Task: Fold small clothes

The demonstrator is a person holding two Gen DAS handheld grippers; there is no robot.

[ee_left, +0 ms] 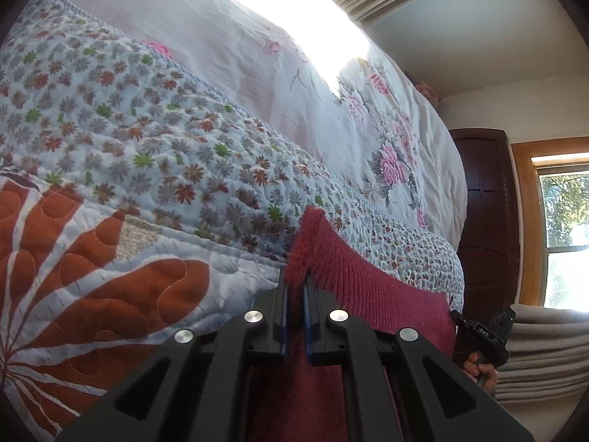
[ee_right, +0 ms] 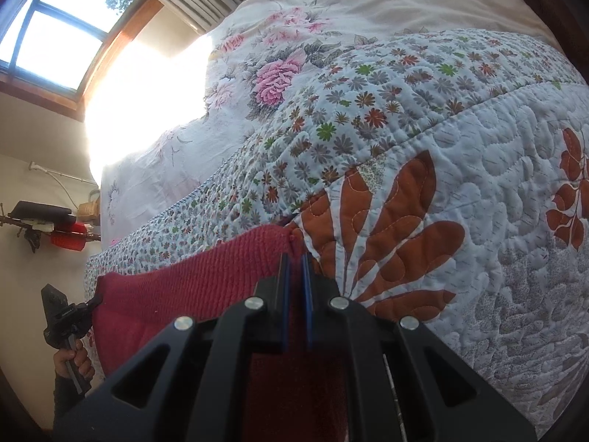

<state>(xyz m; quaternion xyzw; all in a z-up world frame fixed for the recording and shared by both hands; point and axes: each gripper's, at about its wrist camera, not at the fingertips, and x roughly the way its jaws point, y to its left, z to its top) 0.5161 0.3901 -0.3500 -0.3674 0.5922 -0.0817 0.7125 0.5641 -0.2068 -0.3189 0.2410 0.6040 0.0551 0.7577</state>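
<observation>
A dark red knitted garment (ee_left: 371, 287) hangs stretched between my two grippers above a quilted bedspread (ee_left: 121, 169). My left gripper (ee_left: 295, 280) is shut on one corner of it, and red knit bulges out past the fingertips. In the right wrist view the same red garment (ee_right: 191, 287) runs off to the left, and my right gripper (ee_right: 295, 259) is shut on its other corner. The right gripper (ee_left: 478, 335) shows at the garment's far end in the left view, held by a hand. In the right view, the left gripper (ee_right: 68, 322) shows at the garment's left end.
The bed carries a flowered quilt (ee_right: 423, 154) with orange leaf patches and a pink rose sheet (ee_left: 287, 73) behind it. A dark wooden cabinet (ee_left: 486, 221) and a window (ee_left: 563, 232) lie to the right. Folded pale blankets (ee_left: 545, 350) are stacked below the window. A wall rack (ee_right: 48, 224) holds objects.
</observation>
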